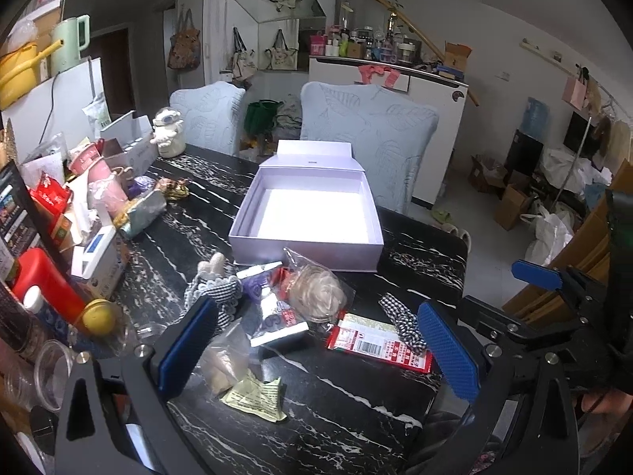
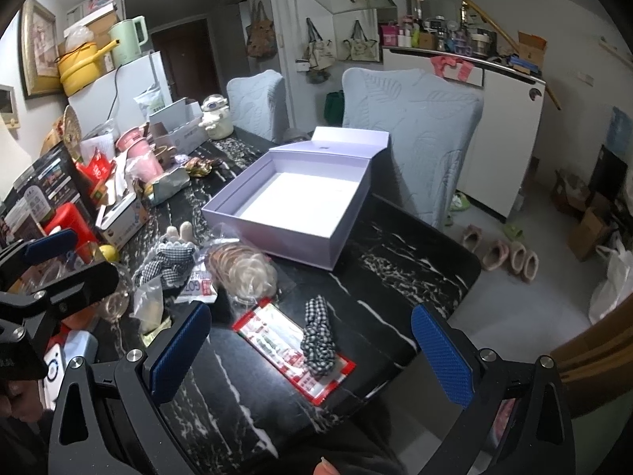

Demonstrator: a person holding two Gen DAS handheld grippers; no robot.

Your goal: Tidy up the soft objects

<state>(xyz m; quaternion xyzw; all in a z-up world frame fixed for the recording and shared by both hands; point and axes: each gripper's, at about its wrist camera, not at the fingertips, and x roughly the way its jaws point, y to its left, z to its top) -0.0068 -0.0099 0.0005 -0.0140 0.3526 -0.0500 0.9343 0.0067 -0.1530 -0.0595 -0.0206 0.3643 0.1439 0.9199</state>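
Left wrist view: left gripper (image 1: pixel 316 352) wide open, nothing between the pads, hovering over the near end of the table (image 1: pixel 419 261). Soft stuff piled just ahead: gingham doll (image 1: pixel 215 293) by the left pad, bagged hair ties (image 1: pixel 318 291) ahead-centre, gingham scrunchie (image 1: pixel 403 322) ahead-right, touching the red packet (image 1: pixel 379 342) and just beside the right pad. Open box (image 1: pixel 312 213) straight beyond the pile, empty, lid flap up at the far side. Right gripper (image 1: pixel 536 275) off the table edge to the right; blue pad seen, gap can't be told from here.

Right wrist view: right gripper (image 2: pixel 312 348) also wide, empty. Scrunchie (image 2: pixel 318 334) dead ahead, centred between the pads, lying on the packet (image 2: pixel 292 342); long axis runs roughly near-to-far, along the fingers' line. Box (image 2: pixel 292 206) ahead-left, well apart. Doll (image 2: pixel 170 257) and hair ties (image 2: pixel 245 269) further left, on the left gripper's (image 2: pixel 51 243) side.

Judgement: scrunchie nearer the right gripper, prob. a short drop fwd and a pinch across its narrow width; doll + hair ties better for the left. Nothing boxed yet.
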